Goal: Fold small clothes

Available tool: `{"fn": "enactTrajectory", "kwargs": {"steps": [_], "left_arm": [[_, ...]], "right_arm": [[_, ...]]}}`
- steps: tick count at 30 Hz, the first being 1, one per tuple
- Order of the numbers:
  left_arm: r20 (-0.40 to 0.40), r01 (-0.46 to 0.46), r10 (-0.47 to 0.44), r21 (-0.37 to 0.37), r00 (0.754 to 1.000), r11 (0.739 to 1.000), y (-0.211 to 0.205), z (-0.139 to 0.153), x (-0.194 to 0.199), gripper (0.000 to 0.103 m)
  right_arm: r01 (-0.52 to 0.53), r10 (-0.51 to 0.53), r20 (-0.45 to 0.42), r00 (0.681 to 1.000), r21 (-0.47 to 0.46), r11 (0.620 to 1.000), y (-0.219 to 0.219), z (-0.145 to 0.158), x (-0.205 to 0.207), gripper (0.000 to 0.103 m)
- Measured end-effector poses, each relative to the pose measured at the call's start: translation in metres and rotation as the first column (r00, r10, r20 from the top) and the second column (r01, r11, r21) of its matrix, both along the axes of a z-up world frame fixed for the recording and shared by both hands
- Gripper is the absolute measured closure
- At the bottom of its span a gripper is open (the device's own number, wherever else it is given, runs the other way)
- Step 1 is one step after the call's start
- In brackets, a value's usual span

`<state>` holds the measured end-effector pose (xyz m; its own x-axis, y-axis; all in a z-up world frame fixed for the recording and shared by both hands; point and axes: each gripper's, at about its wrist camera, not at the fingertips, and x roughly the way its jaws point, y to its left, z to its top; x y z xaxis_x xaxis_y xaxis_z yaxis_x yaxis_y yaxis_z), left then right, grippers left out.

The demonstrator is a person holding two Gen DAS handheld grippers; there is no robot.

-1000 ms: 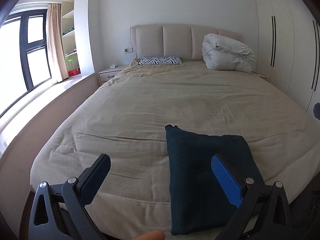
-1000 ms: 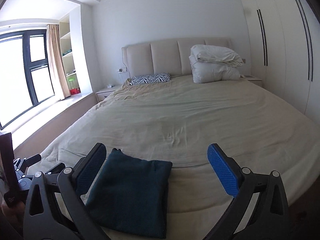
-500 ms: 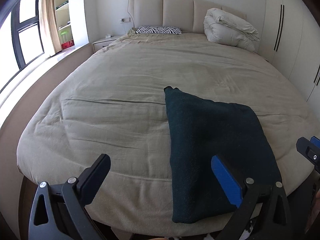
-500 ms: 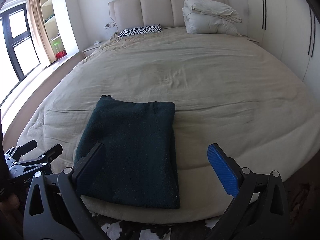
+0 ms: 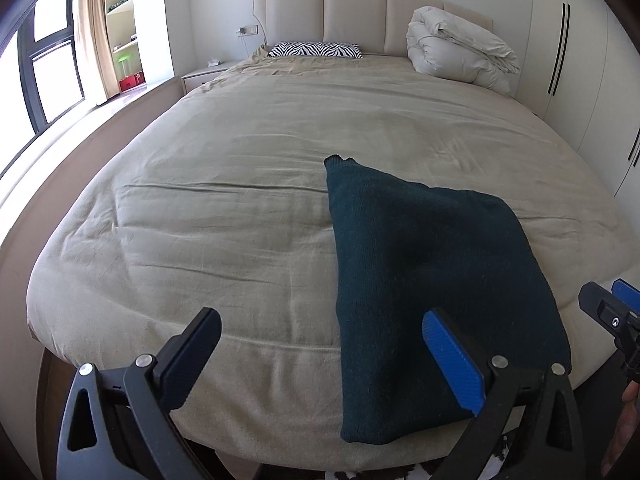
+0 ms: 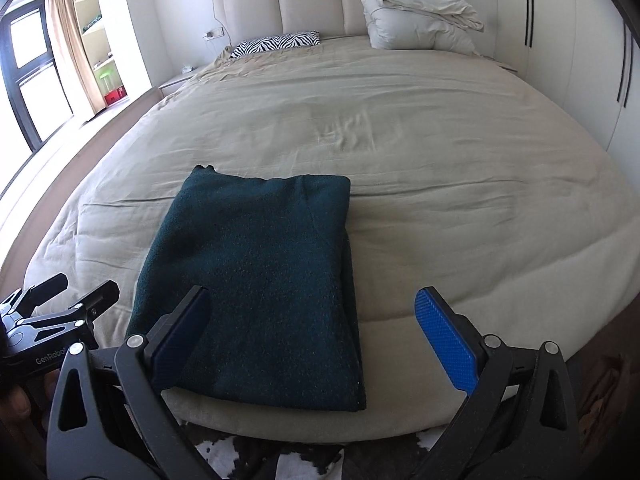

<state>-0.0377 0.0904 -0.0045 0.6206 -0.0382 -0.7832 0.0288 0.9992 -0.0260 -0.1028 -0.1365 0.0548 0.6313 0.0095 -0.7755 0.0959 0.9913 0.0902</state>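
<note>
While held above the foot of the bed (image 5: pixel 240 184), left gripper (image 5: pixel 324 354) spread wide, gripping nothing. Right gripper (image 6: pixel 316 336) likewise spread wide, gripping nothing. Dark green folded garment (image 6: pixel 260 280) flat on the beige cover at the near edge, clear of both sets of fingers.

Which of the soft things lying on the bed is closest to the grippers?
The dark green garment, folded flat at the foot of the bed. The zebra pillow and the white duvet both sit far off by the headboard.
</note>
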Motion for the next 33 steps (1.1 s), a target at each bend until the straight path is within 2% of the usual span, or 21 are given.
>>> {"fn": "enactTrajectory", "kwargs": {"steps": [33], "left_arm": [[-0.019,0.001,-0.001,-0.008,1.000,1.000,0.005,-0.007,0.002,0.000]], "right_arm": [[-0.009,0.009,-0.041,0.999,-0.003,1.000,0.011,-0.015,0.004,0.000]]}}
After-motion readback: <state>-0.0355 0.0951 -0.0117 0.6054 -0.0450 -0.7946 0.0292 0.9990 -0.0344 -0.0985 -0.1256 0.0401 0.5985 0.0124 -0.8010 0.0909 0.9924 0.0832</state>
